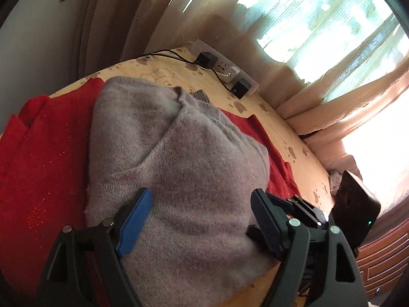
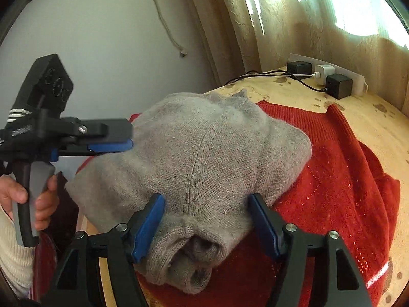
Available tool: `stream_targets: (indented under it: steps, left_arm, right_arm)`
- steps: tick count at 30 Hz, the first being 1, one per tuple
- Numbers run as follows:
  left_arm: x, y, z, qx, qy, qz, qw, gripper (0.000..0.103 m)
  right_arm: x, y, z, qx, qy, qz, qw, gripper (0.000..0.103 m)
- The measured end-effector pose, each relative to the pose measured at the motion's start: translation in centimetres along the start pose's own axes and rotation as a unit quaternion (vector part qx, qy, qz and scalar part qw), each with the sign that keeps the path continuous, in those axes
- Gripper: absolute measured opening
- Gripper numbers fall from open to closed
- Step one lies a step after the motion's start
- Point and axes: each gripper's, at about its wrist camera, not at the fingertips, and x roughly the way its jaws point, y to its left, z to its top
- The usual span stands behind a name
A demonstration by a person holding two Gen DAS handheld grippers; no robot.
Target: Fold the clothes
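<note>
The surface (image 2: 363, 117), covered with a yellow patterned cloth, carries everything. The red sweater (image 2: 340, 179) lies spread flat on it and looks not yet folded. On top of the red sweater sits the grey sweater (image 2: 204, 158), already folded into a thick bundle, with its rolled cuffs or hem at the near end. So I judge the grey sweater is nearly finished, perhaps needing only a last tidy or a move aside, while the red sweater under it is left to do.

The right hand-held gripper (image 2: 205, 220) stands wide open, one finger on each side of the near end of the grey sweater, holding nothing. The left hand-held gripper (image 1: 202, 217) is also wide open over the grey sweater and grips nothing; in the right view it is at the left side of the bundle, held in the person's hand (image 2: 30, 199).

Beyond the grey sweater, at the far edge of the surface next to the curtain (image 2: 294, 25), lies a power strip (image 2: 329, 76) with chargers and black cables. It is well apart from the clothes. The main obstacle is the grey sweater itself, because it rests on the red one.
</note>
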Motion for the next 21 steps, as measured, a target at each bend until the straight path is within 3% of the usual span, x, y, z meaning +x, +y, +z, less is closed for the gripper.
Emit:
stream_targets:
  steps: [7, 11, 17, 19, 21]
  left_arm:
    - [-2.5, -1.4, -0.4, 0.017, -0.015, 0.019, 0.9996, 0.083]
    - [-1.9, -3.5, 0.1, 0.052, -0.023, 0.054, 0.9969, 0.085]
    - [1.4, -3.9, -1.2, 0.082, -0.016, 0.113, 0.9901, 0.095]
    - [1.8, -4.5, -2.2, 0.116, -0.034, 0.124, 0.9850, 0.103]
    - [2.4, -5.5, -3.1, 0.153, -0.045, 0.156, 0.9749, 0.102]
  right_arm:
    - [-2.2, -0.1, 0.3, 0.026, -0.015, -0.009, 1.000, 0.075]
    - [-3.8, 1.1, 0.6, -0.012, -0.046, -0.029, 0.998, 0.075]
    - [-1.0, 2.4, -0.9, -0.057, 0.018, -0.052, 0.997, 0.081]
    - [-0.4, 1.7, -1.3, -0.038, 0.027, -0.039, 0.998, 0.087]
    - [-0.3, 1.3, -1.3, -0.029, 0.027, -0.034, 0.999, 0.090]
